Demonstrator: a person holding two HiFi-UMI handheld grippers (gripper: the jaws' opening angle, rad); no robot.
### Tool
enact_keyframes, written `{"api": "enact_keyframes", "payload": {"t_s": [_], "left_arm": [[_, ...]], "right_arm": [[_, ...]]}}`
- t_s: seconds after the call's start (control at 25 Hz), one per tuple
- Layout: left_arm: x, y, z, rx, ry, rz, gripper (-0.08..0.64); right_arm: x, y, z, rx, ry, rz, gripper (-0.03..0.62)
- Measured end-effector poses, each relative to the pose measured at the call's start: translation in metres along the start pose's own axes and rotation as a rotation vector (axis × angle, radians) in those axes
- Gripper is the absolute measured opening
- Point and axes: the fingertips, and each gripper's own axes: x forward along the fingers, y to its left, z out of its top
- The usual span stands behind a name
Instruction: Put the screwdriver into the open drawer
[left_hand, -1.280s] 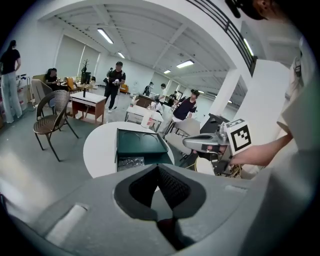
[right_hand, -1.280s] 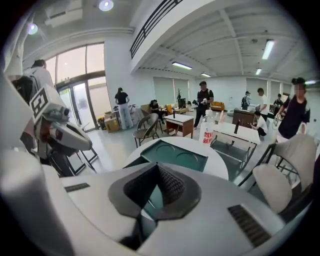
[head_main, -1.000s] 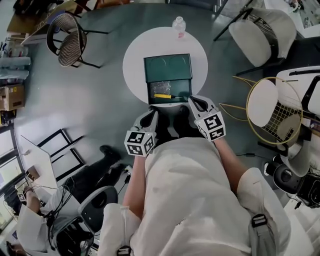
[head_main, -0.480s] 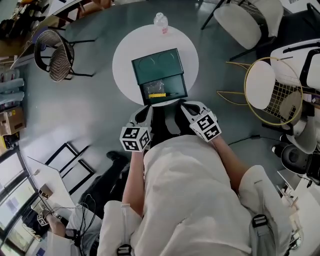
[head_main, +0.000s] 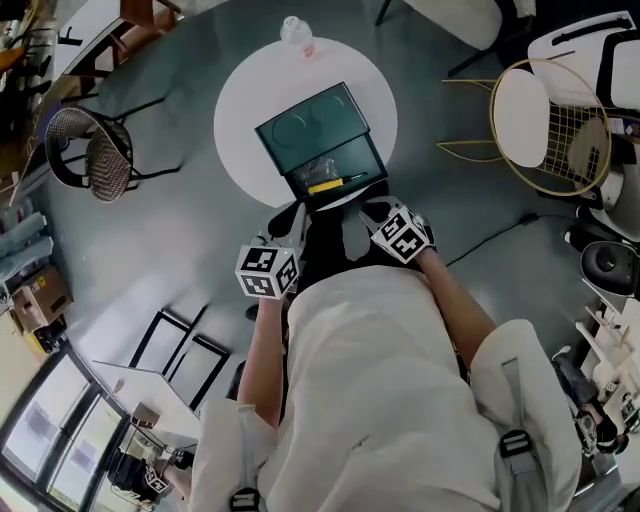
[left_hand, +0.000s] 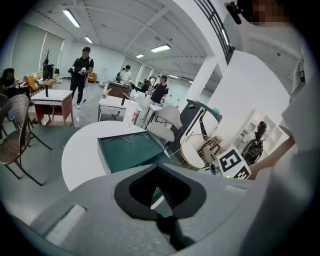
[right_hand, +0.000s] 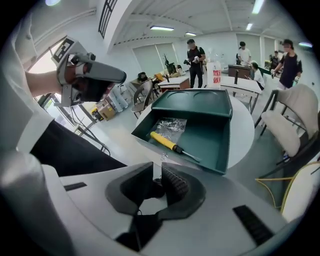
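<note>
The yellow-handled screwdriver (head_main: 335, 183) (right_hand: 170, 143) lies inside the open drawer (head_main: 352, 166) (right_hand: 212, 137) of a dark green box (head_main: 305, 122) (left_hand: 129, 150), beside a clear plastic bag (right_hand: 171, 126). The box stands on a round white table (head_main: 240, 110). My left gripper (head_main: 293, 222) (left_hand: 159, 171) is shut and empty, held near my body, short of the table edge. At the drawer's near side, my right gripper (head_main: 372, 212) (right_hand: 159, 167) points down at it, jaws together with nothing between them.
A plastic bottle (head_main: 297, 33) (left_hand: 131, 111) stands at the table's far edge. A wicker chair (head_main: 90, 150) is to the left, a gold wire chair (head_main: 545, 120) to the right. Several people stand at desks in the background.
Both grippers have drawn back from the drawer front toward my body, the right one sinking lower. The screwdriver stays lying in the drawer.
</note>
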Motion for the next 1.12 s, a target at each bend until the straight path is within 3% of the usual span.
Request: {"api": "enact_keyframes", "payload": {"t_s": [0.28,0.52,1.12], "left_arm": [[-0.009,0.027,-0.004,0.055,0.080,-0.062,0.012],[-0.013,0.033,-0.012,0.089,0.133,-0.109,0.012],[-0.010,0.028,-0.017,0.123,0.149,-0.187,0.012]], "right_arm": [[0.053,-0.002,-0.007,0.126,0.064,-0.097,0.091],[0.068,-0.017,-0.007,0.230,0.035,-0.224,0.101],[0.064,-0.012,0.001,0.260,0.005,-0.260,0.071]]}}
